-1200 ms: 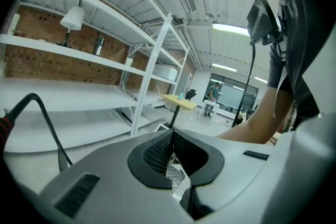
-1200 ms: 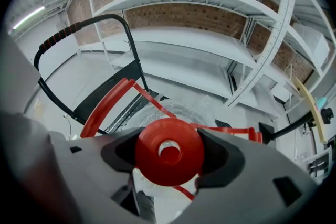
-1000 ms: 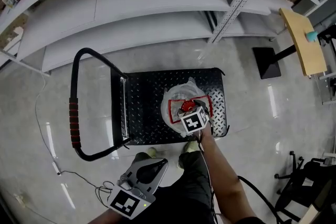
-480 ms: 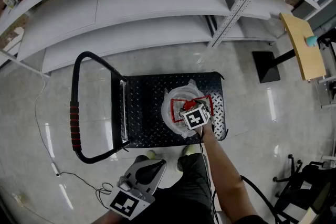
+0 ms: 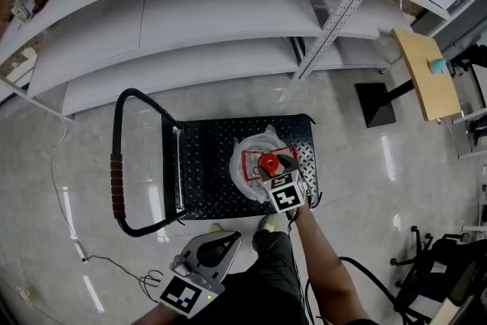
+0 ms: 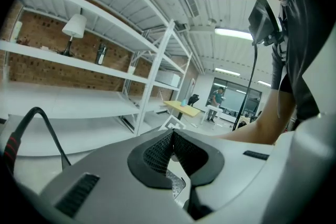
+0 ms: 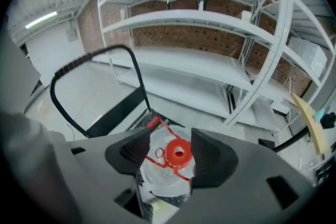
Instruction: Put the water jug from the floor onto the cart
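Observation:
The water jug [image 5: 255,151], clear with a red cap and a red handle, stands upright on the black cart deck [image 5: 204,164], toward its right end. My right gripper [image 5: 280,165] hangs above the jug's near side, and its jaws are closing. In the right gripper view the red cap [image 7: 177,152] shows between the pads [image 7: 212,157] but well below them, and nothing is pressed. My left gripper [image 5: 221,245] hangs low at the bottom left, away from the cart. Its pads [image 6: 157,150] meet with nothing between them.
The cart's black handle with its red grip [image 5: 116,173] rises at the left end. White shelving [image 5: 190,34] runs along the far side, with a slanted upright [image 5: 342,7]. A wooden table [image 5: 422,72] and a chair [image 5: 437,270] stand right. A cable [image 5: 99,259] lies on the floor.
My right gripper has lifted off the jug's top and drawn back toward me, leaving the jug on the cart. The left gripper rose slightly.

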The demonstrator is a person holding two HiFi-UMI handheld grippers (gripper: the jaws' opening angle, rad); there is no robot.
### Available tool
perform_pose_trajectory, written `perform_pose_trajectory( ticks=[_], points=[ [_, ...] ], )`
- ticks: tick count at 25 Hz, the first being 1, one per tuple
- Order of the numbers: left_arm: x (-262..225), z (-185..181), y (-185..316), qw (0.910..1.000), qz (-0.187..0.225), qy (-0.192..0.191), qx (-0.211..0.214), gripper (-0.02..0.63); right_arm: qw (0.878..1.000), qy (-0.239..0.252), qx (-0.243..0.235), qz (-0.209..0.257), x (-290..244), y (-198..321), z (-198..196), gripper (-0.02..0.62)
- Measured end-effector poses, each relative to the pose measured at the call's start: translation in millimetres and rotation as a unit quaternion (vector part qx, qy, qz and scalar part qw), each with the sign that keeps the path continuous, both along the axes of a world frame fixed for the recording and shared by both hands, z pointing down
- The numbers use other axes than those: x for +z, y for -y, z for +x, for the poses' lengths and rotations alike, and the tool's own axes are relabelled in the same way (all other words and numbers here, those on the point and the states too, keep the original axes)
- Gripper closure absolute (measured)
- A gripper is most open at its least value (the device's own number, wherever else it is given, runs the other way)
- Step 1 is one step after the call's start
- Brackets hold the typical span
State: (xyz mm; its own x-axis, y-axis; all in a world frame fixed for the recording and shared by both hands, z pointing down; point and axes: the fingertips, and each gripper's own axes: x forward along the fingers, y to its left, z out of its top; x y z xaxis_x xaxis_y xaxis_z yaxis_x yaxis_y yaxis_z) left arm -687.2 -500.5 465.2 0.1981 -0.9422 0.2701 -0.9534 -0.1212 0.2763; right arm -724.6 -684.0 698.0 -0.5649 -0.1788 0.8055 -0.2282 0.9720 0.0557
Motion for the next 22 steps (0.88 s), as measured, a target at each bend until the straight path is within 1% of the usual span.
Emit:
perform_pose_trajectory(
  ticks=[2, 3, 4, 7, 9, 12, 16, 19, 22],
  points=[
    [-24.9, 2.2, 0.5, 0.9999, 0.012, 0.005, 0.007, 0.601, 0.997, 0.073, 0.022, -0.007, -59.2, -11.9, 1.6, 0.405],
    [-39.3, 5.3, -0.7, 0.9997, 0.019, 0.009, 0.01, 0.601, 0.994, 0.108, 0.031, -0.008, -92.3, -19.7, 5.0, 0.455],
    [-53.7, 9.4, -2.8, 0.9995, 0.025, 0.013, 0.013, 0.601, 0.99, 0.139, 0.037, -0.009, -125.2, -29.4, 10.2, 0.484],
    [-93.5, 23.9, -11.4, 0.998, 0.041, 0.034, 0.032, 0.601, 0.976, 0.211, 0.054, -0.009, -216.8, -63.3, 35.4, 0.537],
    [-115.3, 32.2, -17.0, 0.9959, 0.059, 0.047, 0.049, 0.601, 0.966, 0.25, 0.071, -0.001, -270.5, -86.8, 56.4, 0.563],
    [-133.9, 50.6, -28.8, 0.9939, 0.078, 0.043, 0.065, 0.601, 0.954, 0.285, 0.093, 0.023, -328.2, -126.8, 93.5, 0.589],
    [-154.6, 90.6, -52.4, 0.9905, 0.107, 0.038, 0.078, 0.601, 0.945, 0.308, 0.096, 0.058, -371.4, -184.8, 144.8, 0.591],
    [-177.4, 125.7, -78.7, 0.9862, 0.13, 0.054, 0.087, 0.601, 0.94, 0.323, 0.087, 0.07, -397.6, -223.8, 178.0, 0.591],
    [-193.2, 165.6, -111.3, 0.9837, 0.142, 0.074, 0.082, 0.601, 0.933, 0.344, 0.079, 0.073, -415.2, -262.2, 218.6, 0.591]
  ],
)
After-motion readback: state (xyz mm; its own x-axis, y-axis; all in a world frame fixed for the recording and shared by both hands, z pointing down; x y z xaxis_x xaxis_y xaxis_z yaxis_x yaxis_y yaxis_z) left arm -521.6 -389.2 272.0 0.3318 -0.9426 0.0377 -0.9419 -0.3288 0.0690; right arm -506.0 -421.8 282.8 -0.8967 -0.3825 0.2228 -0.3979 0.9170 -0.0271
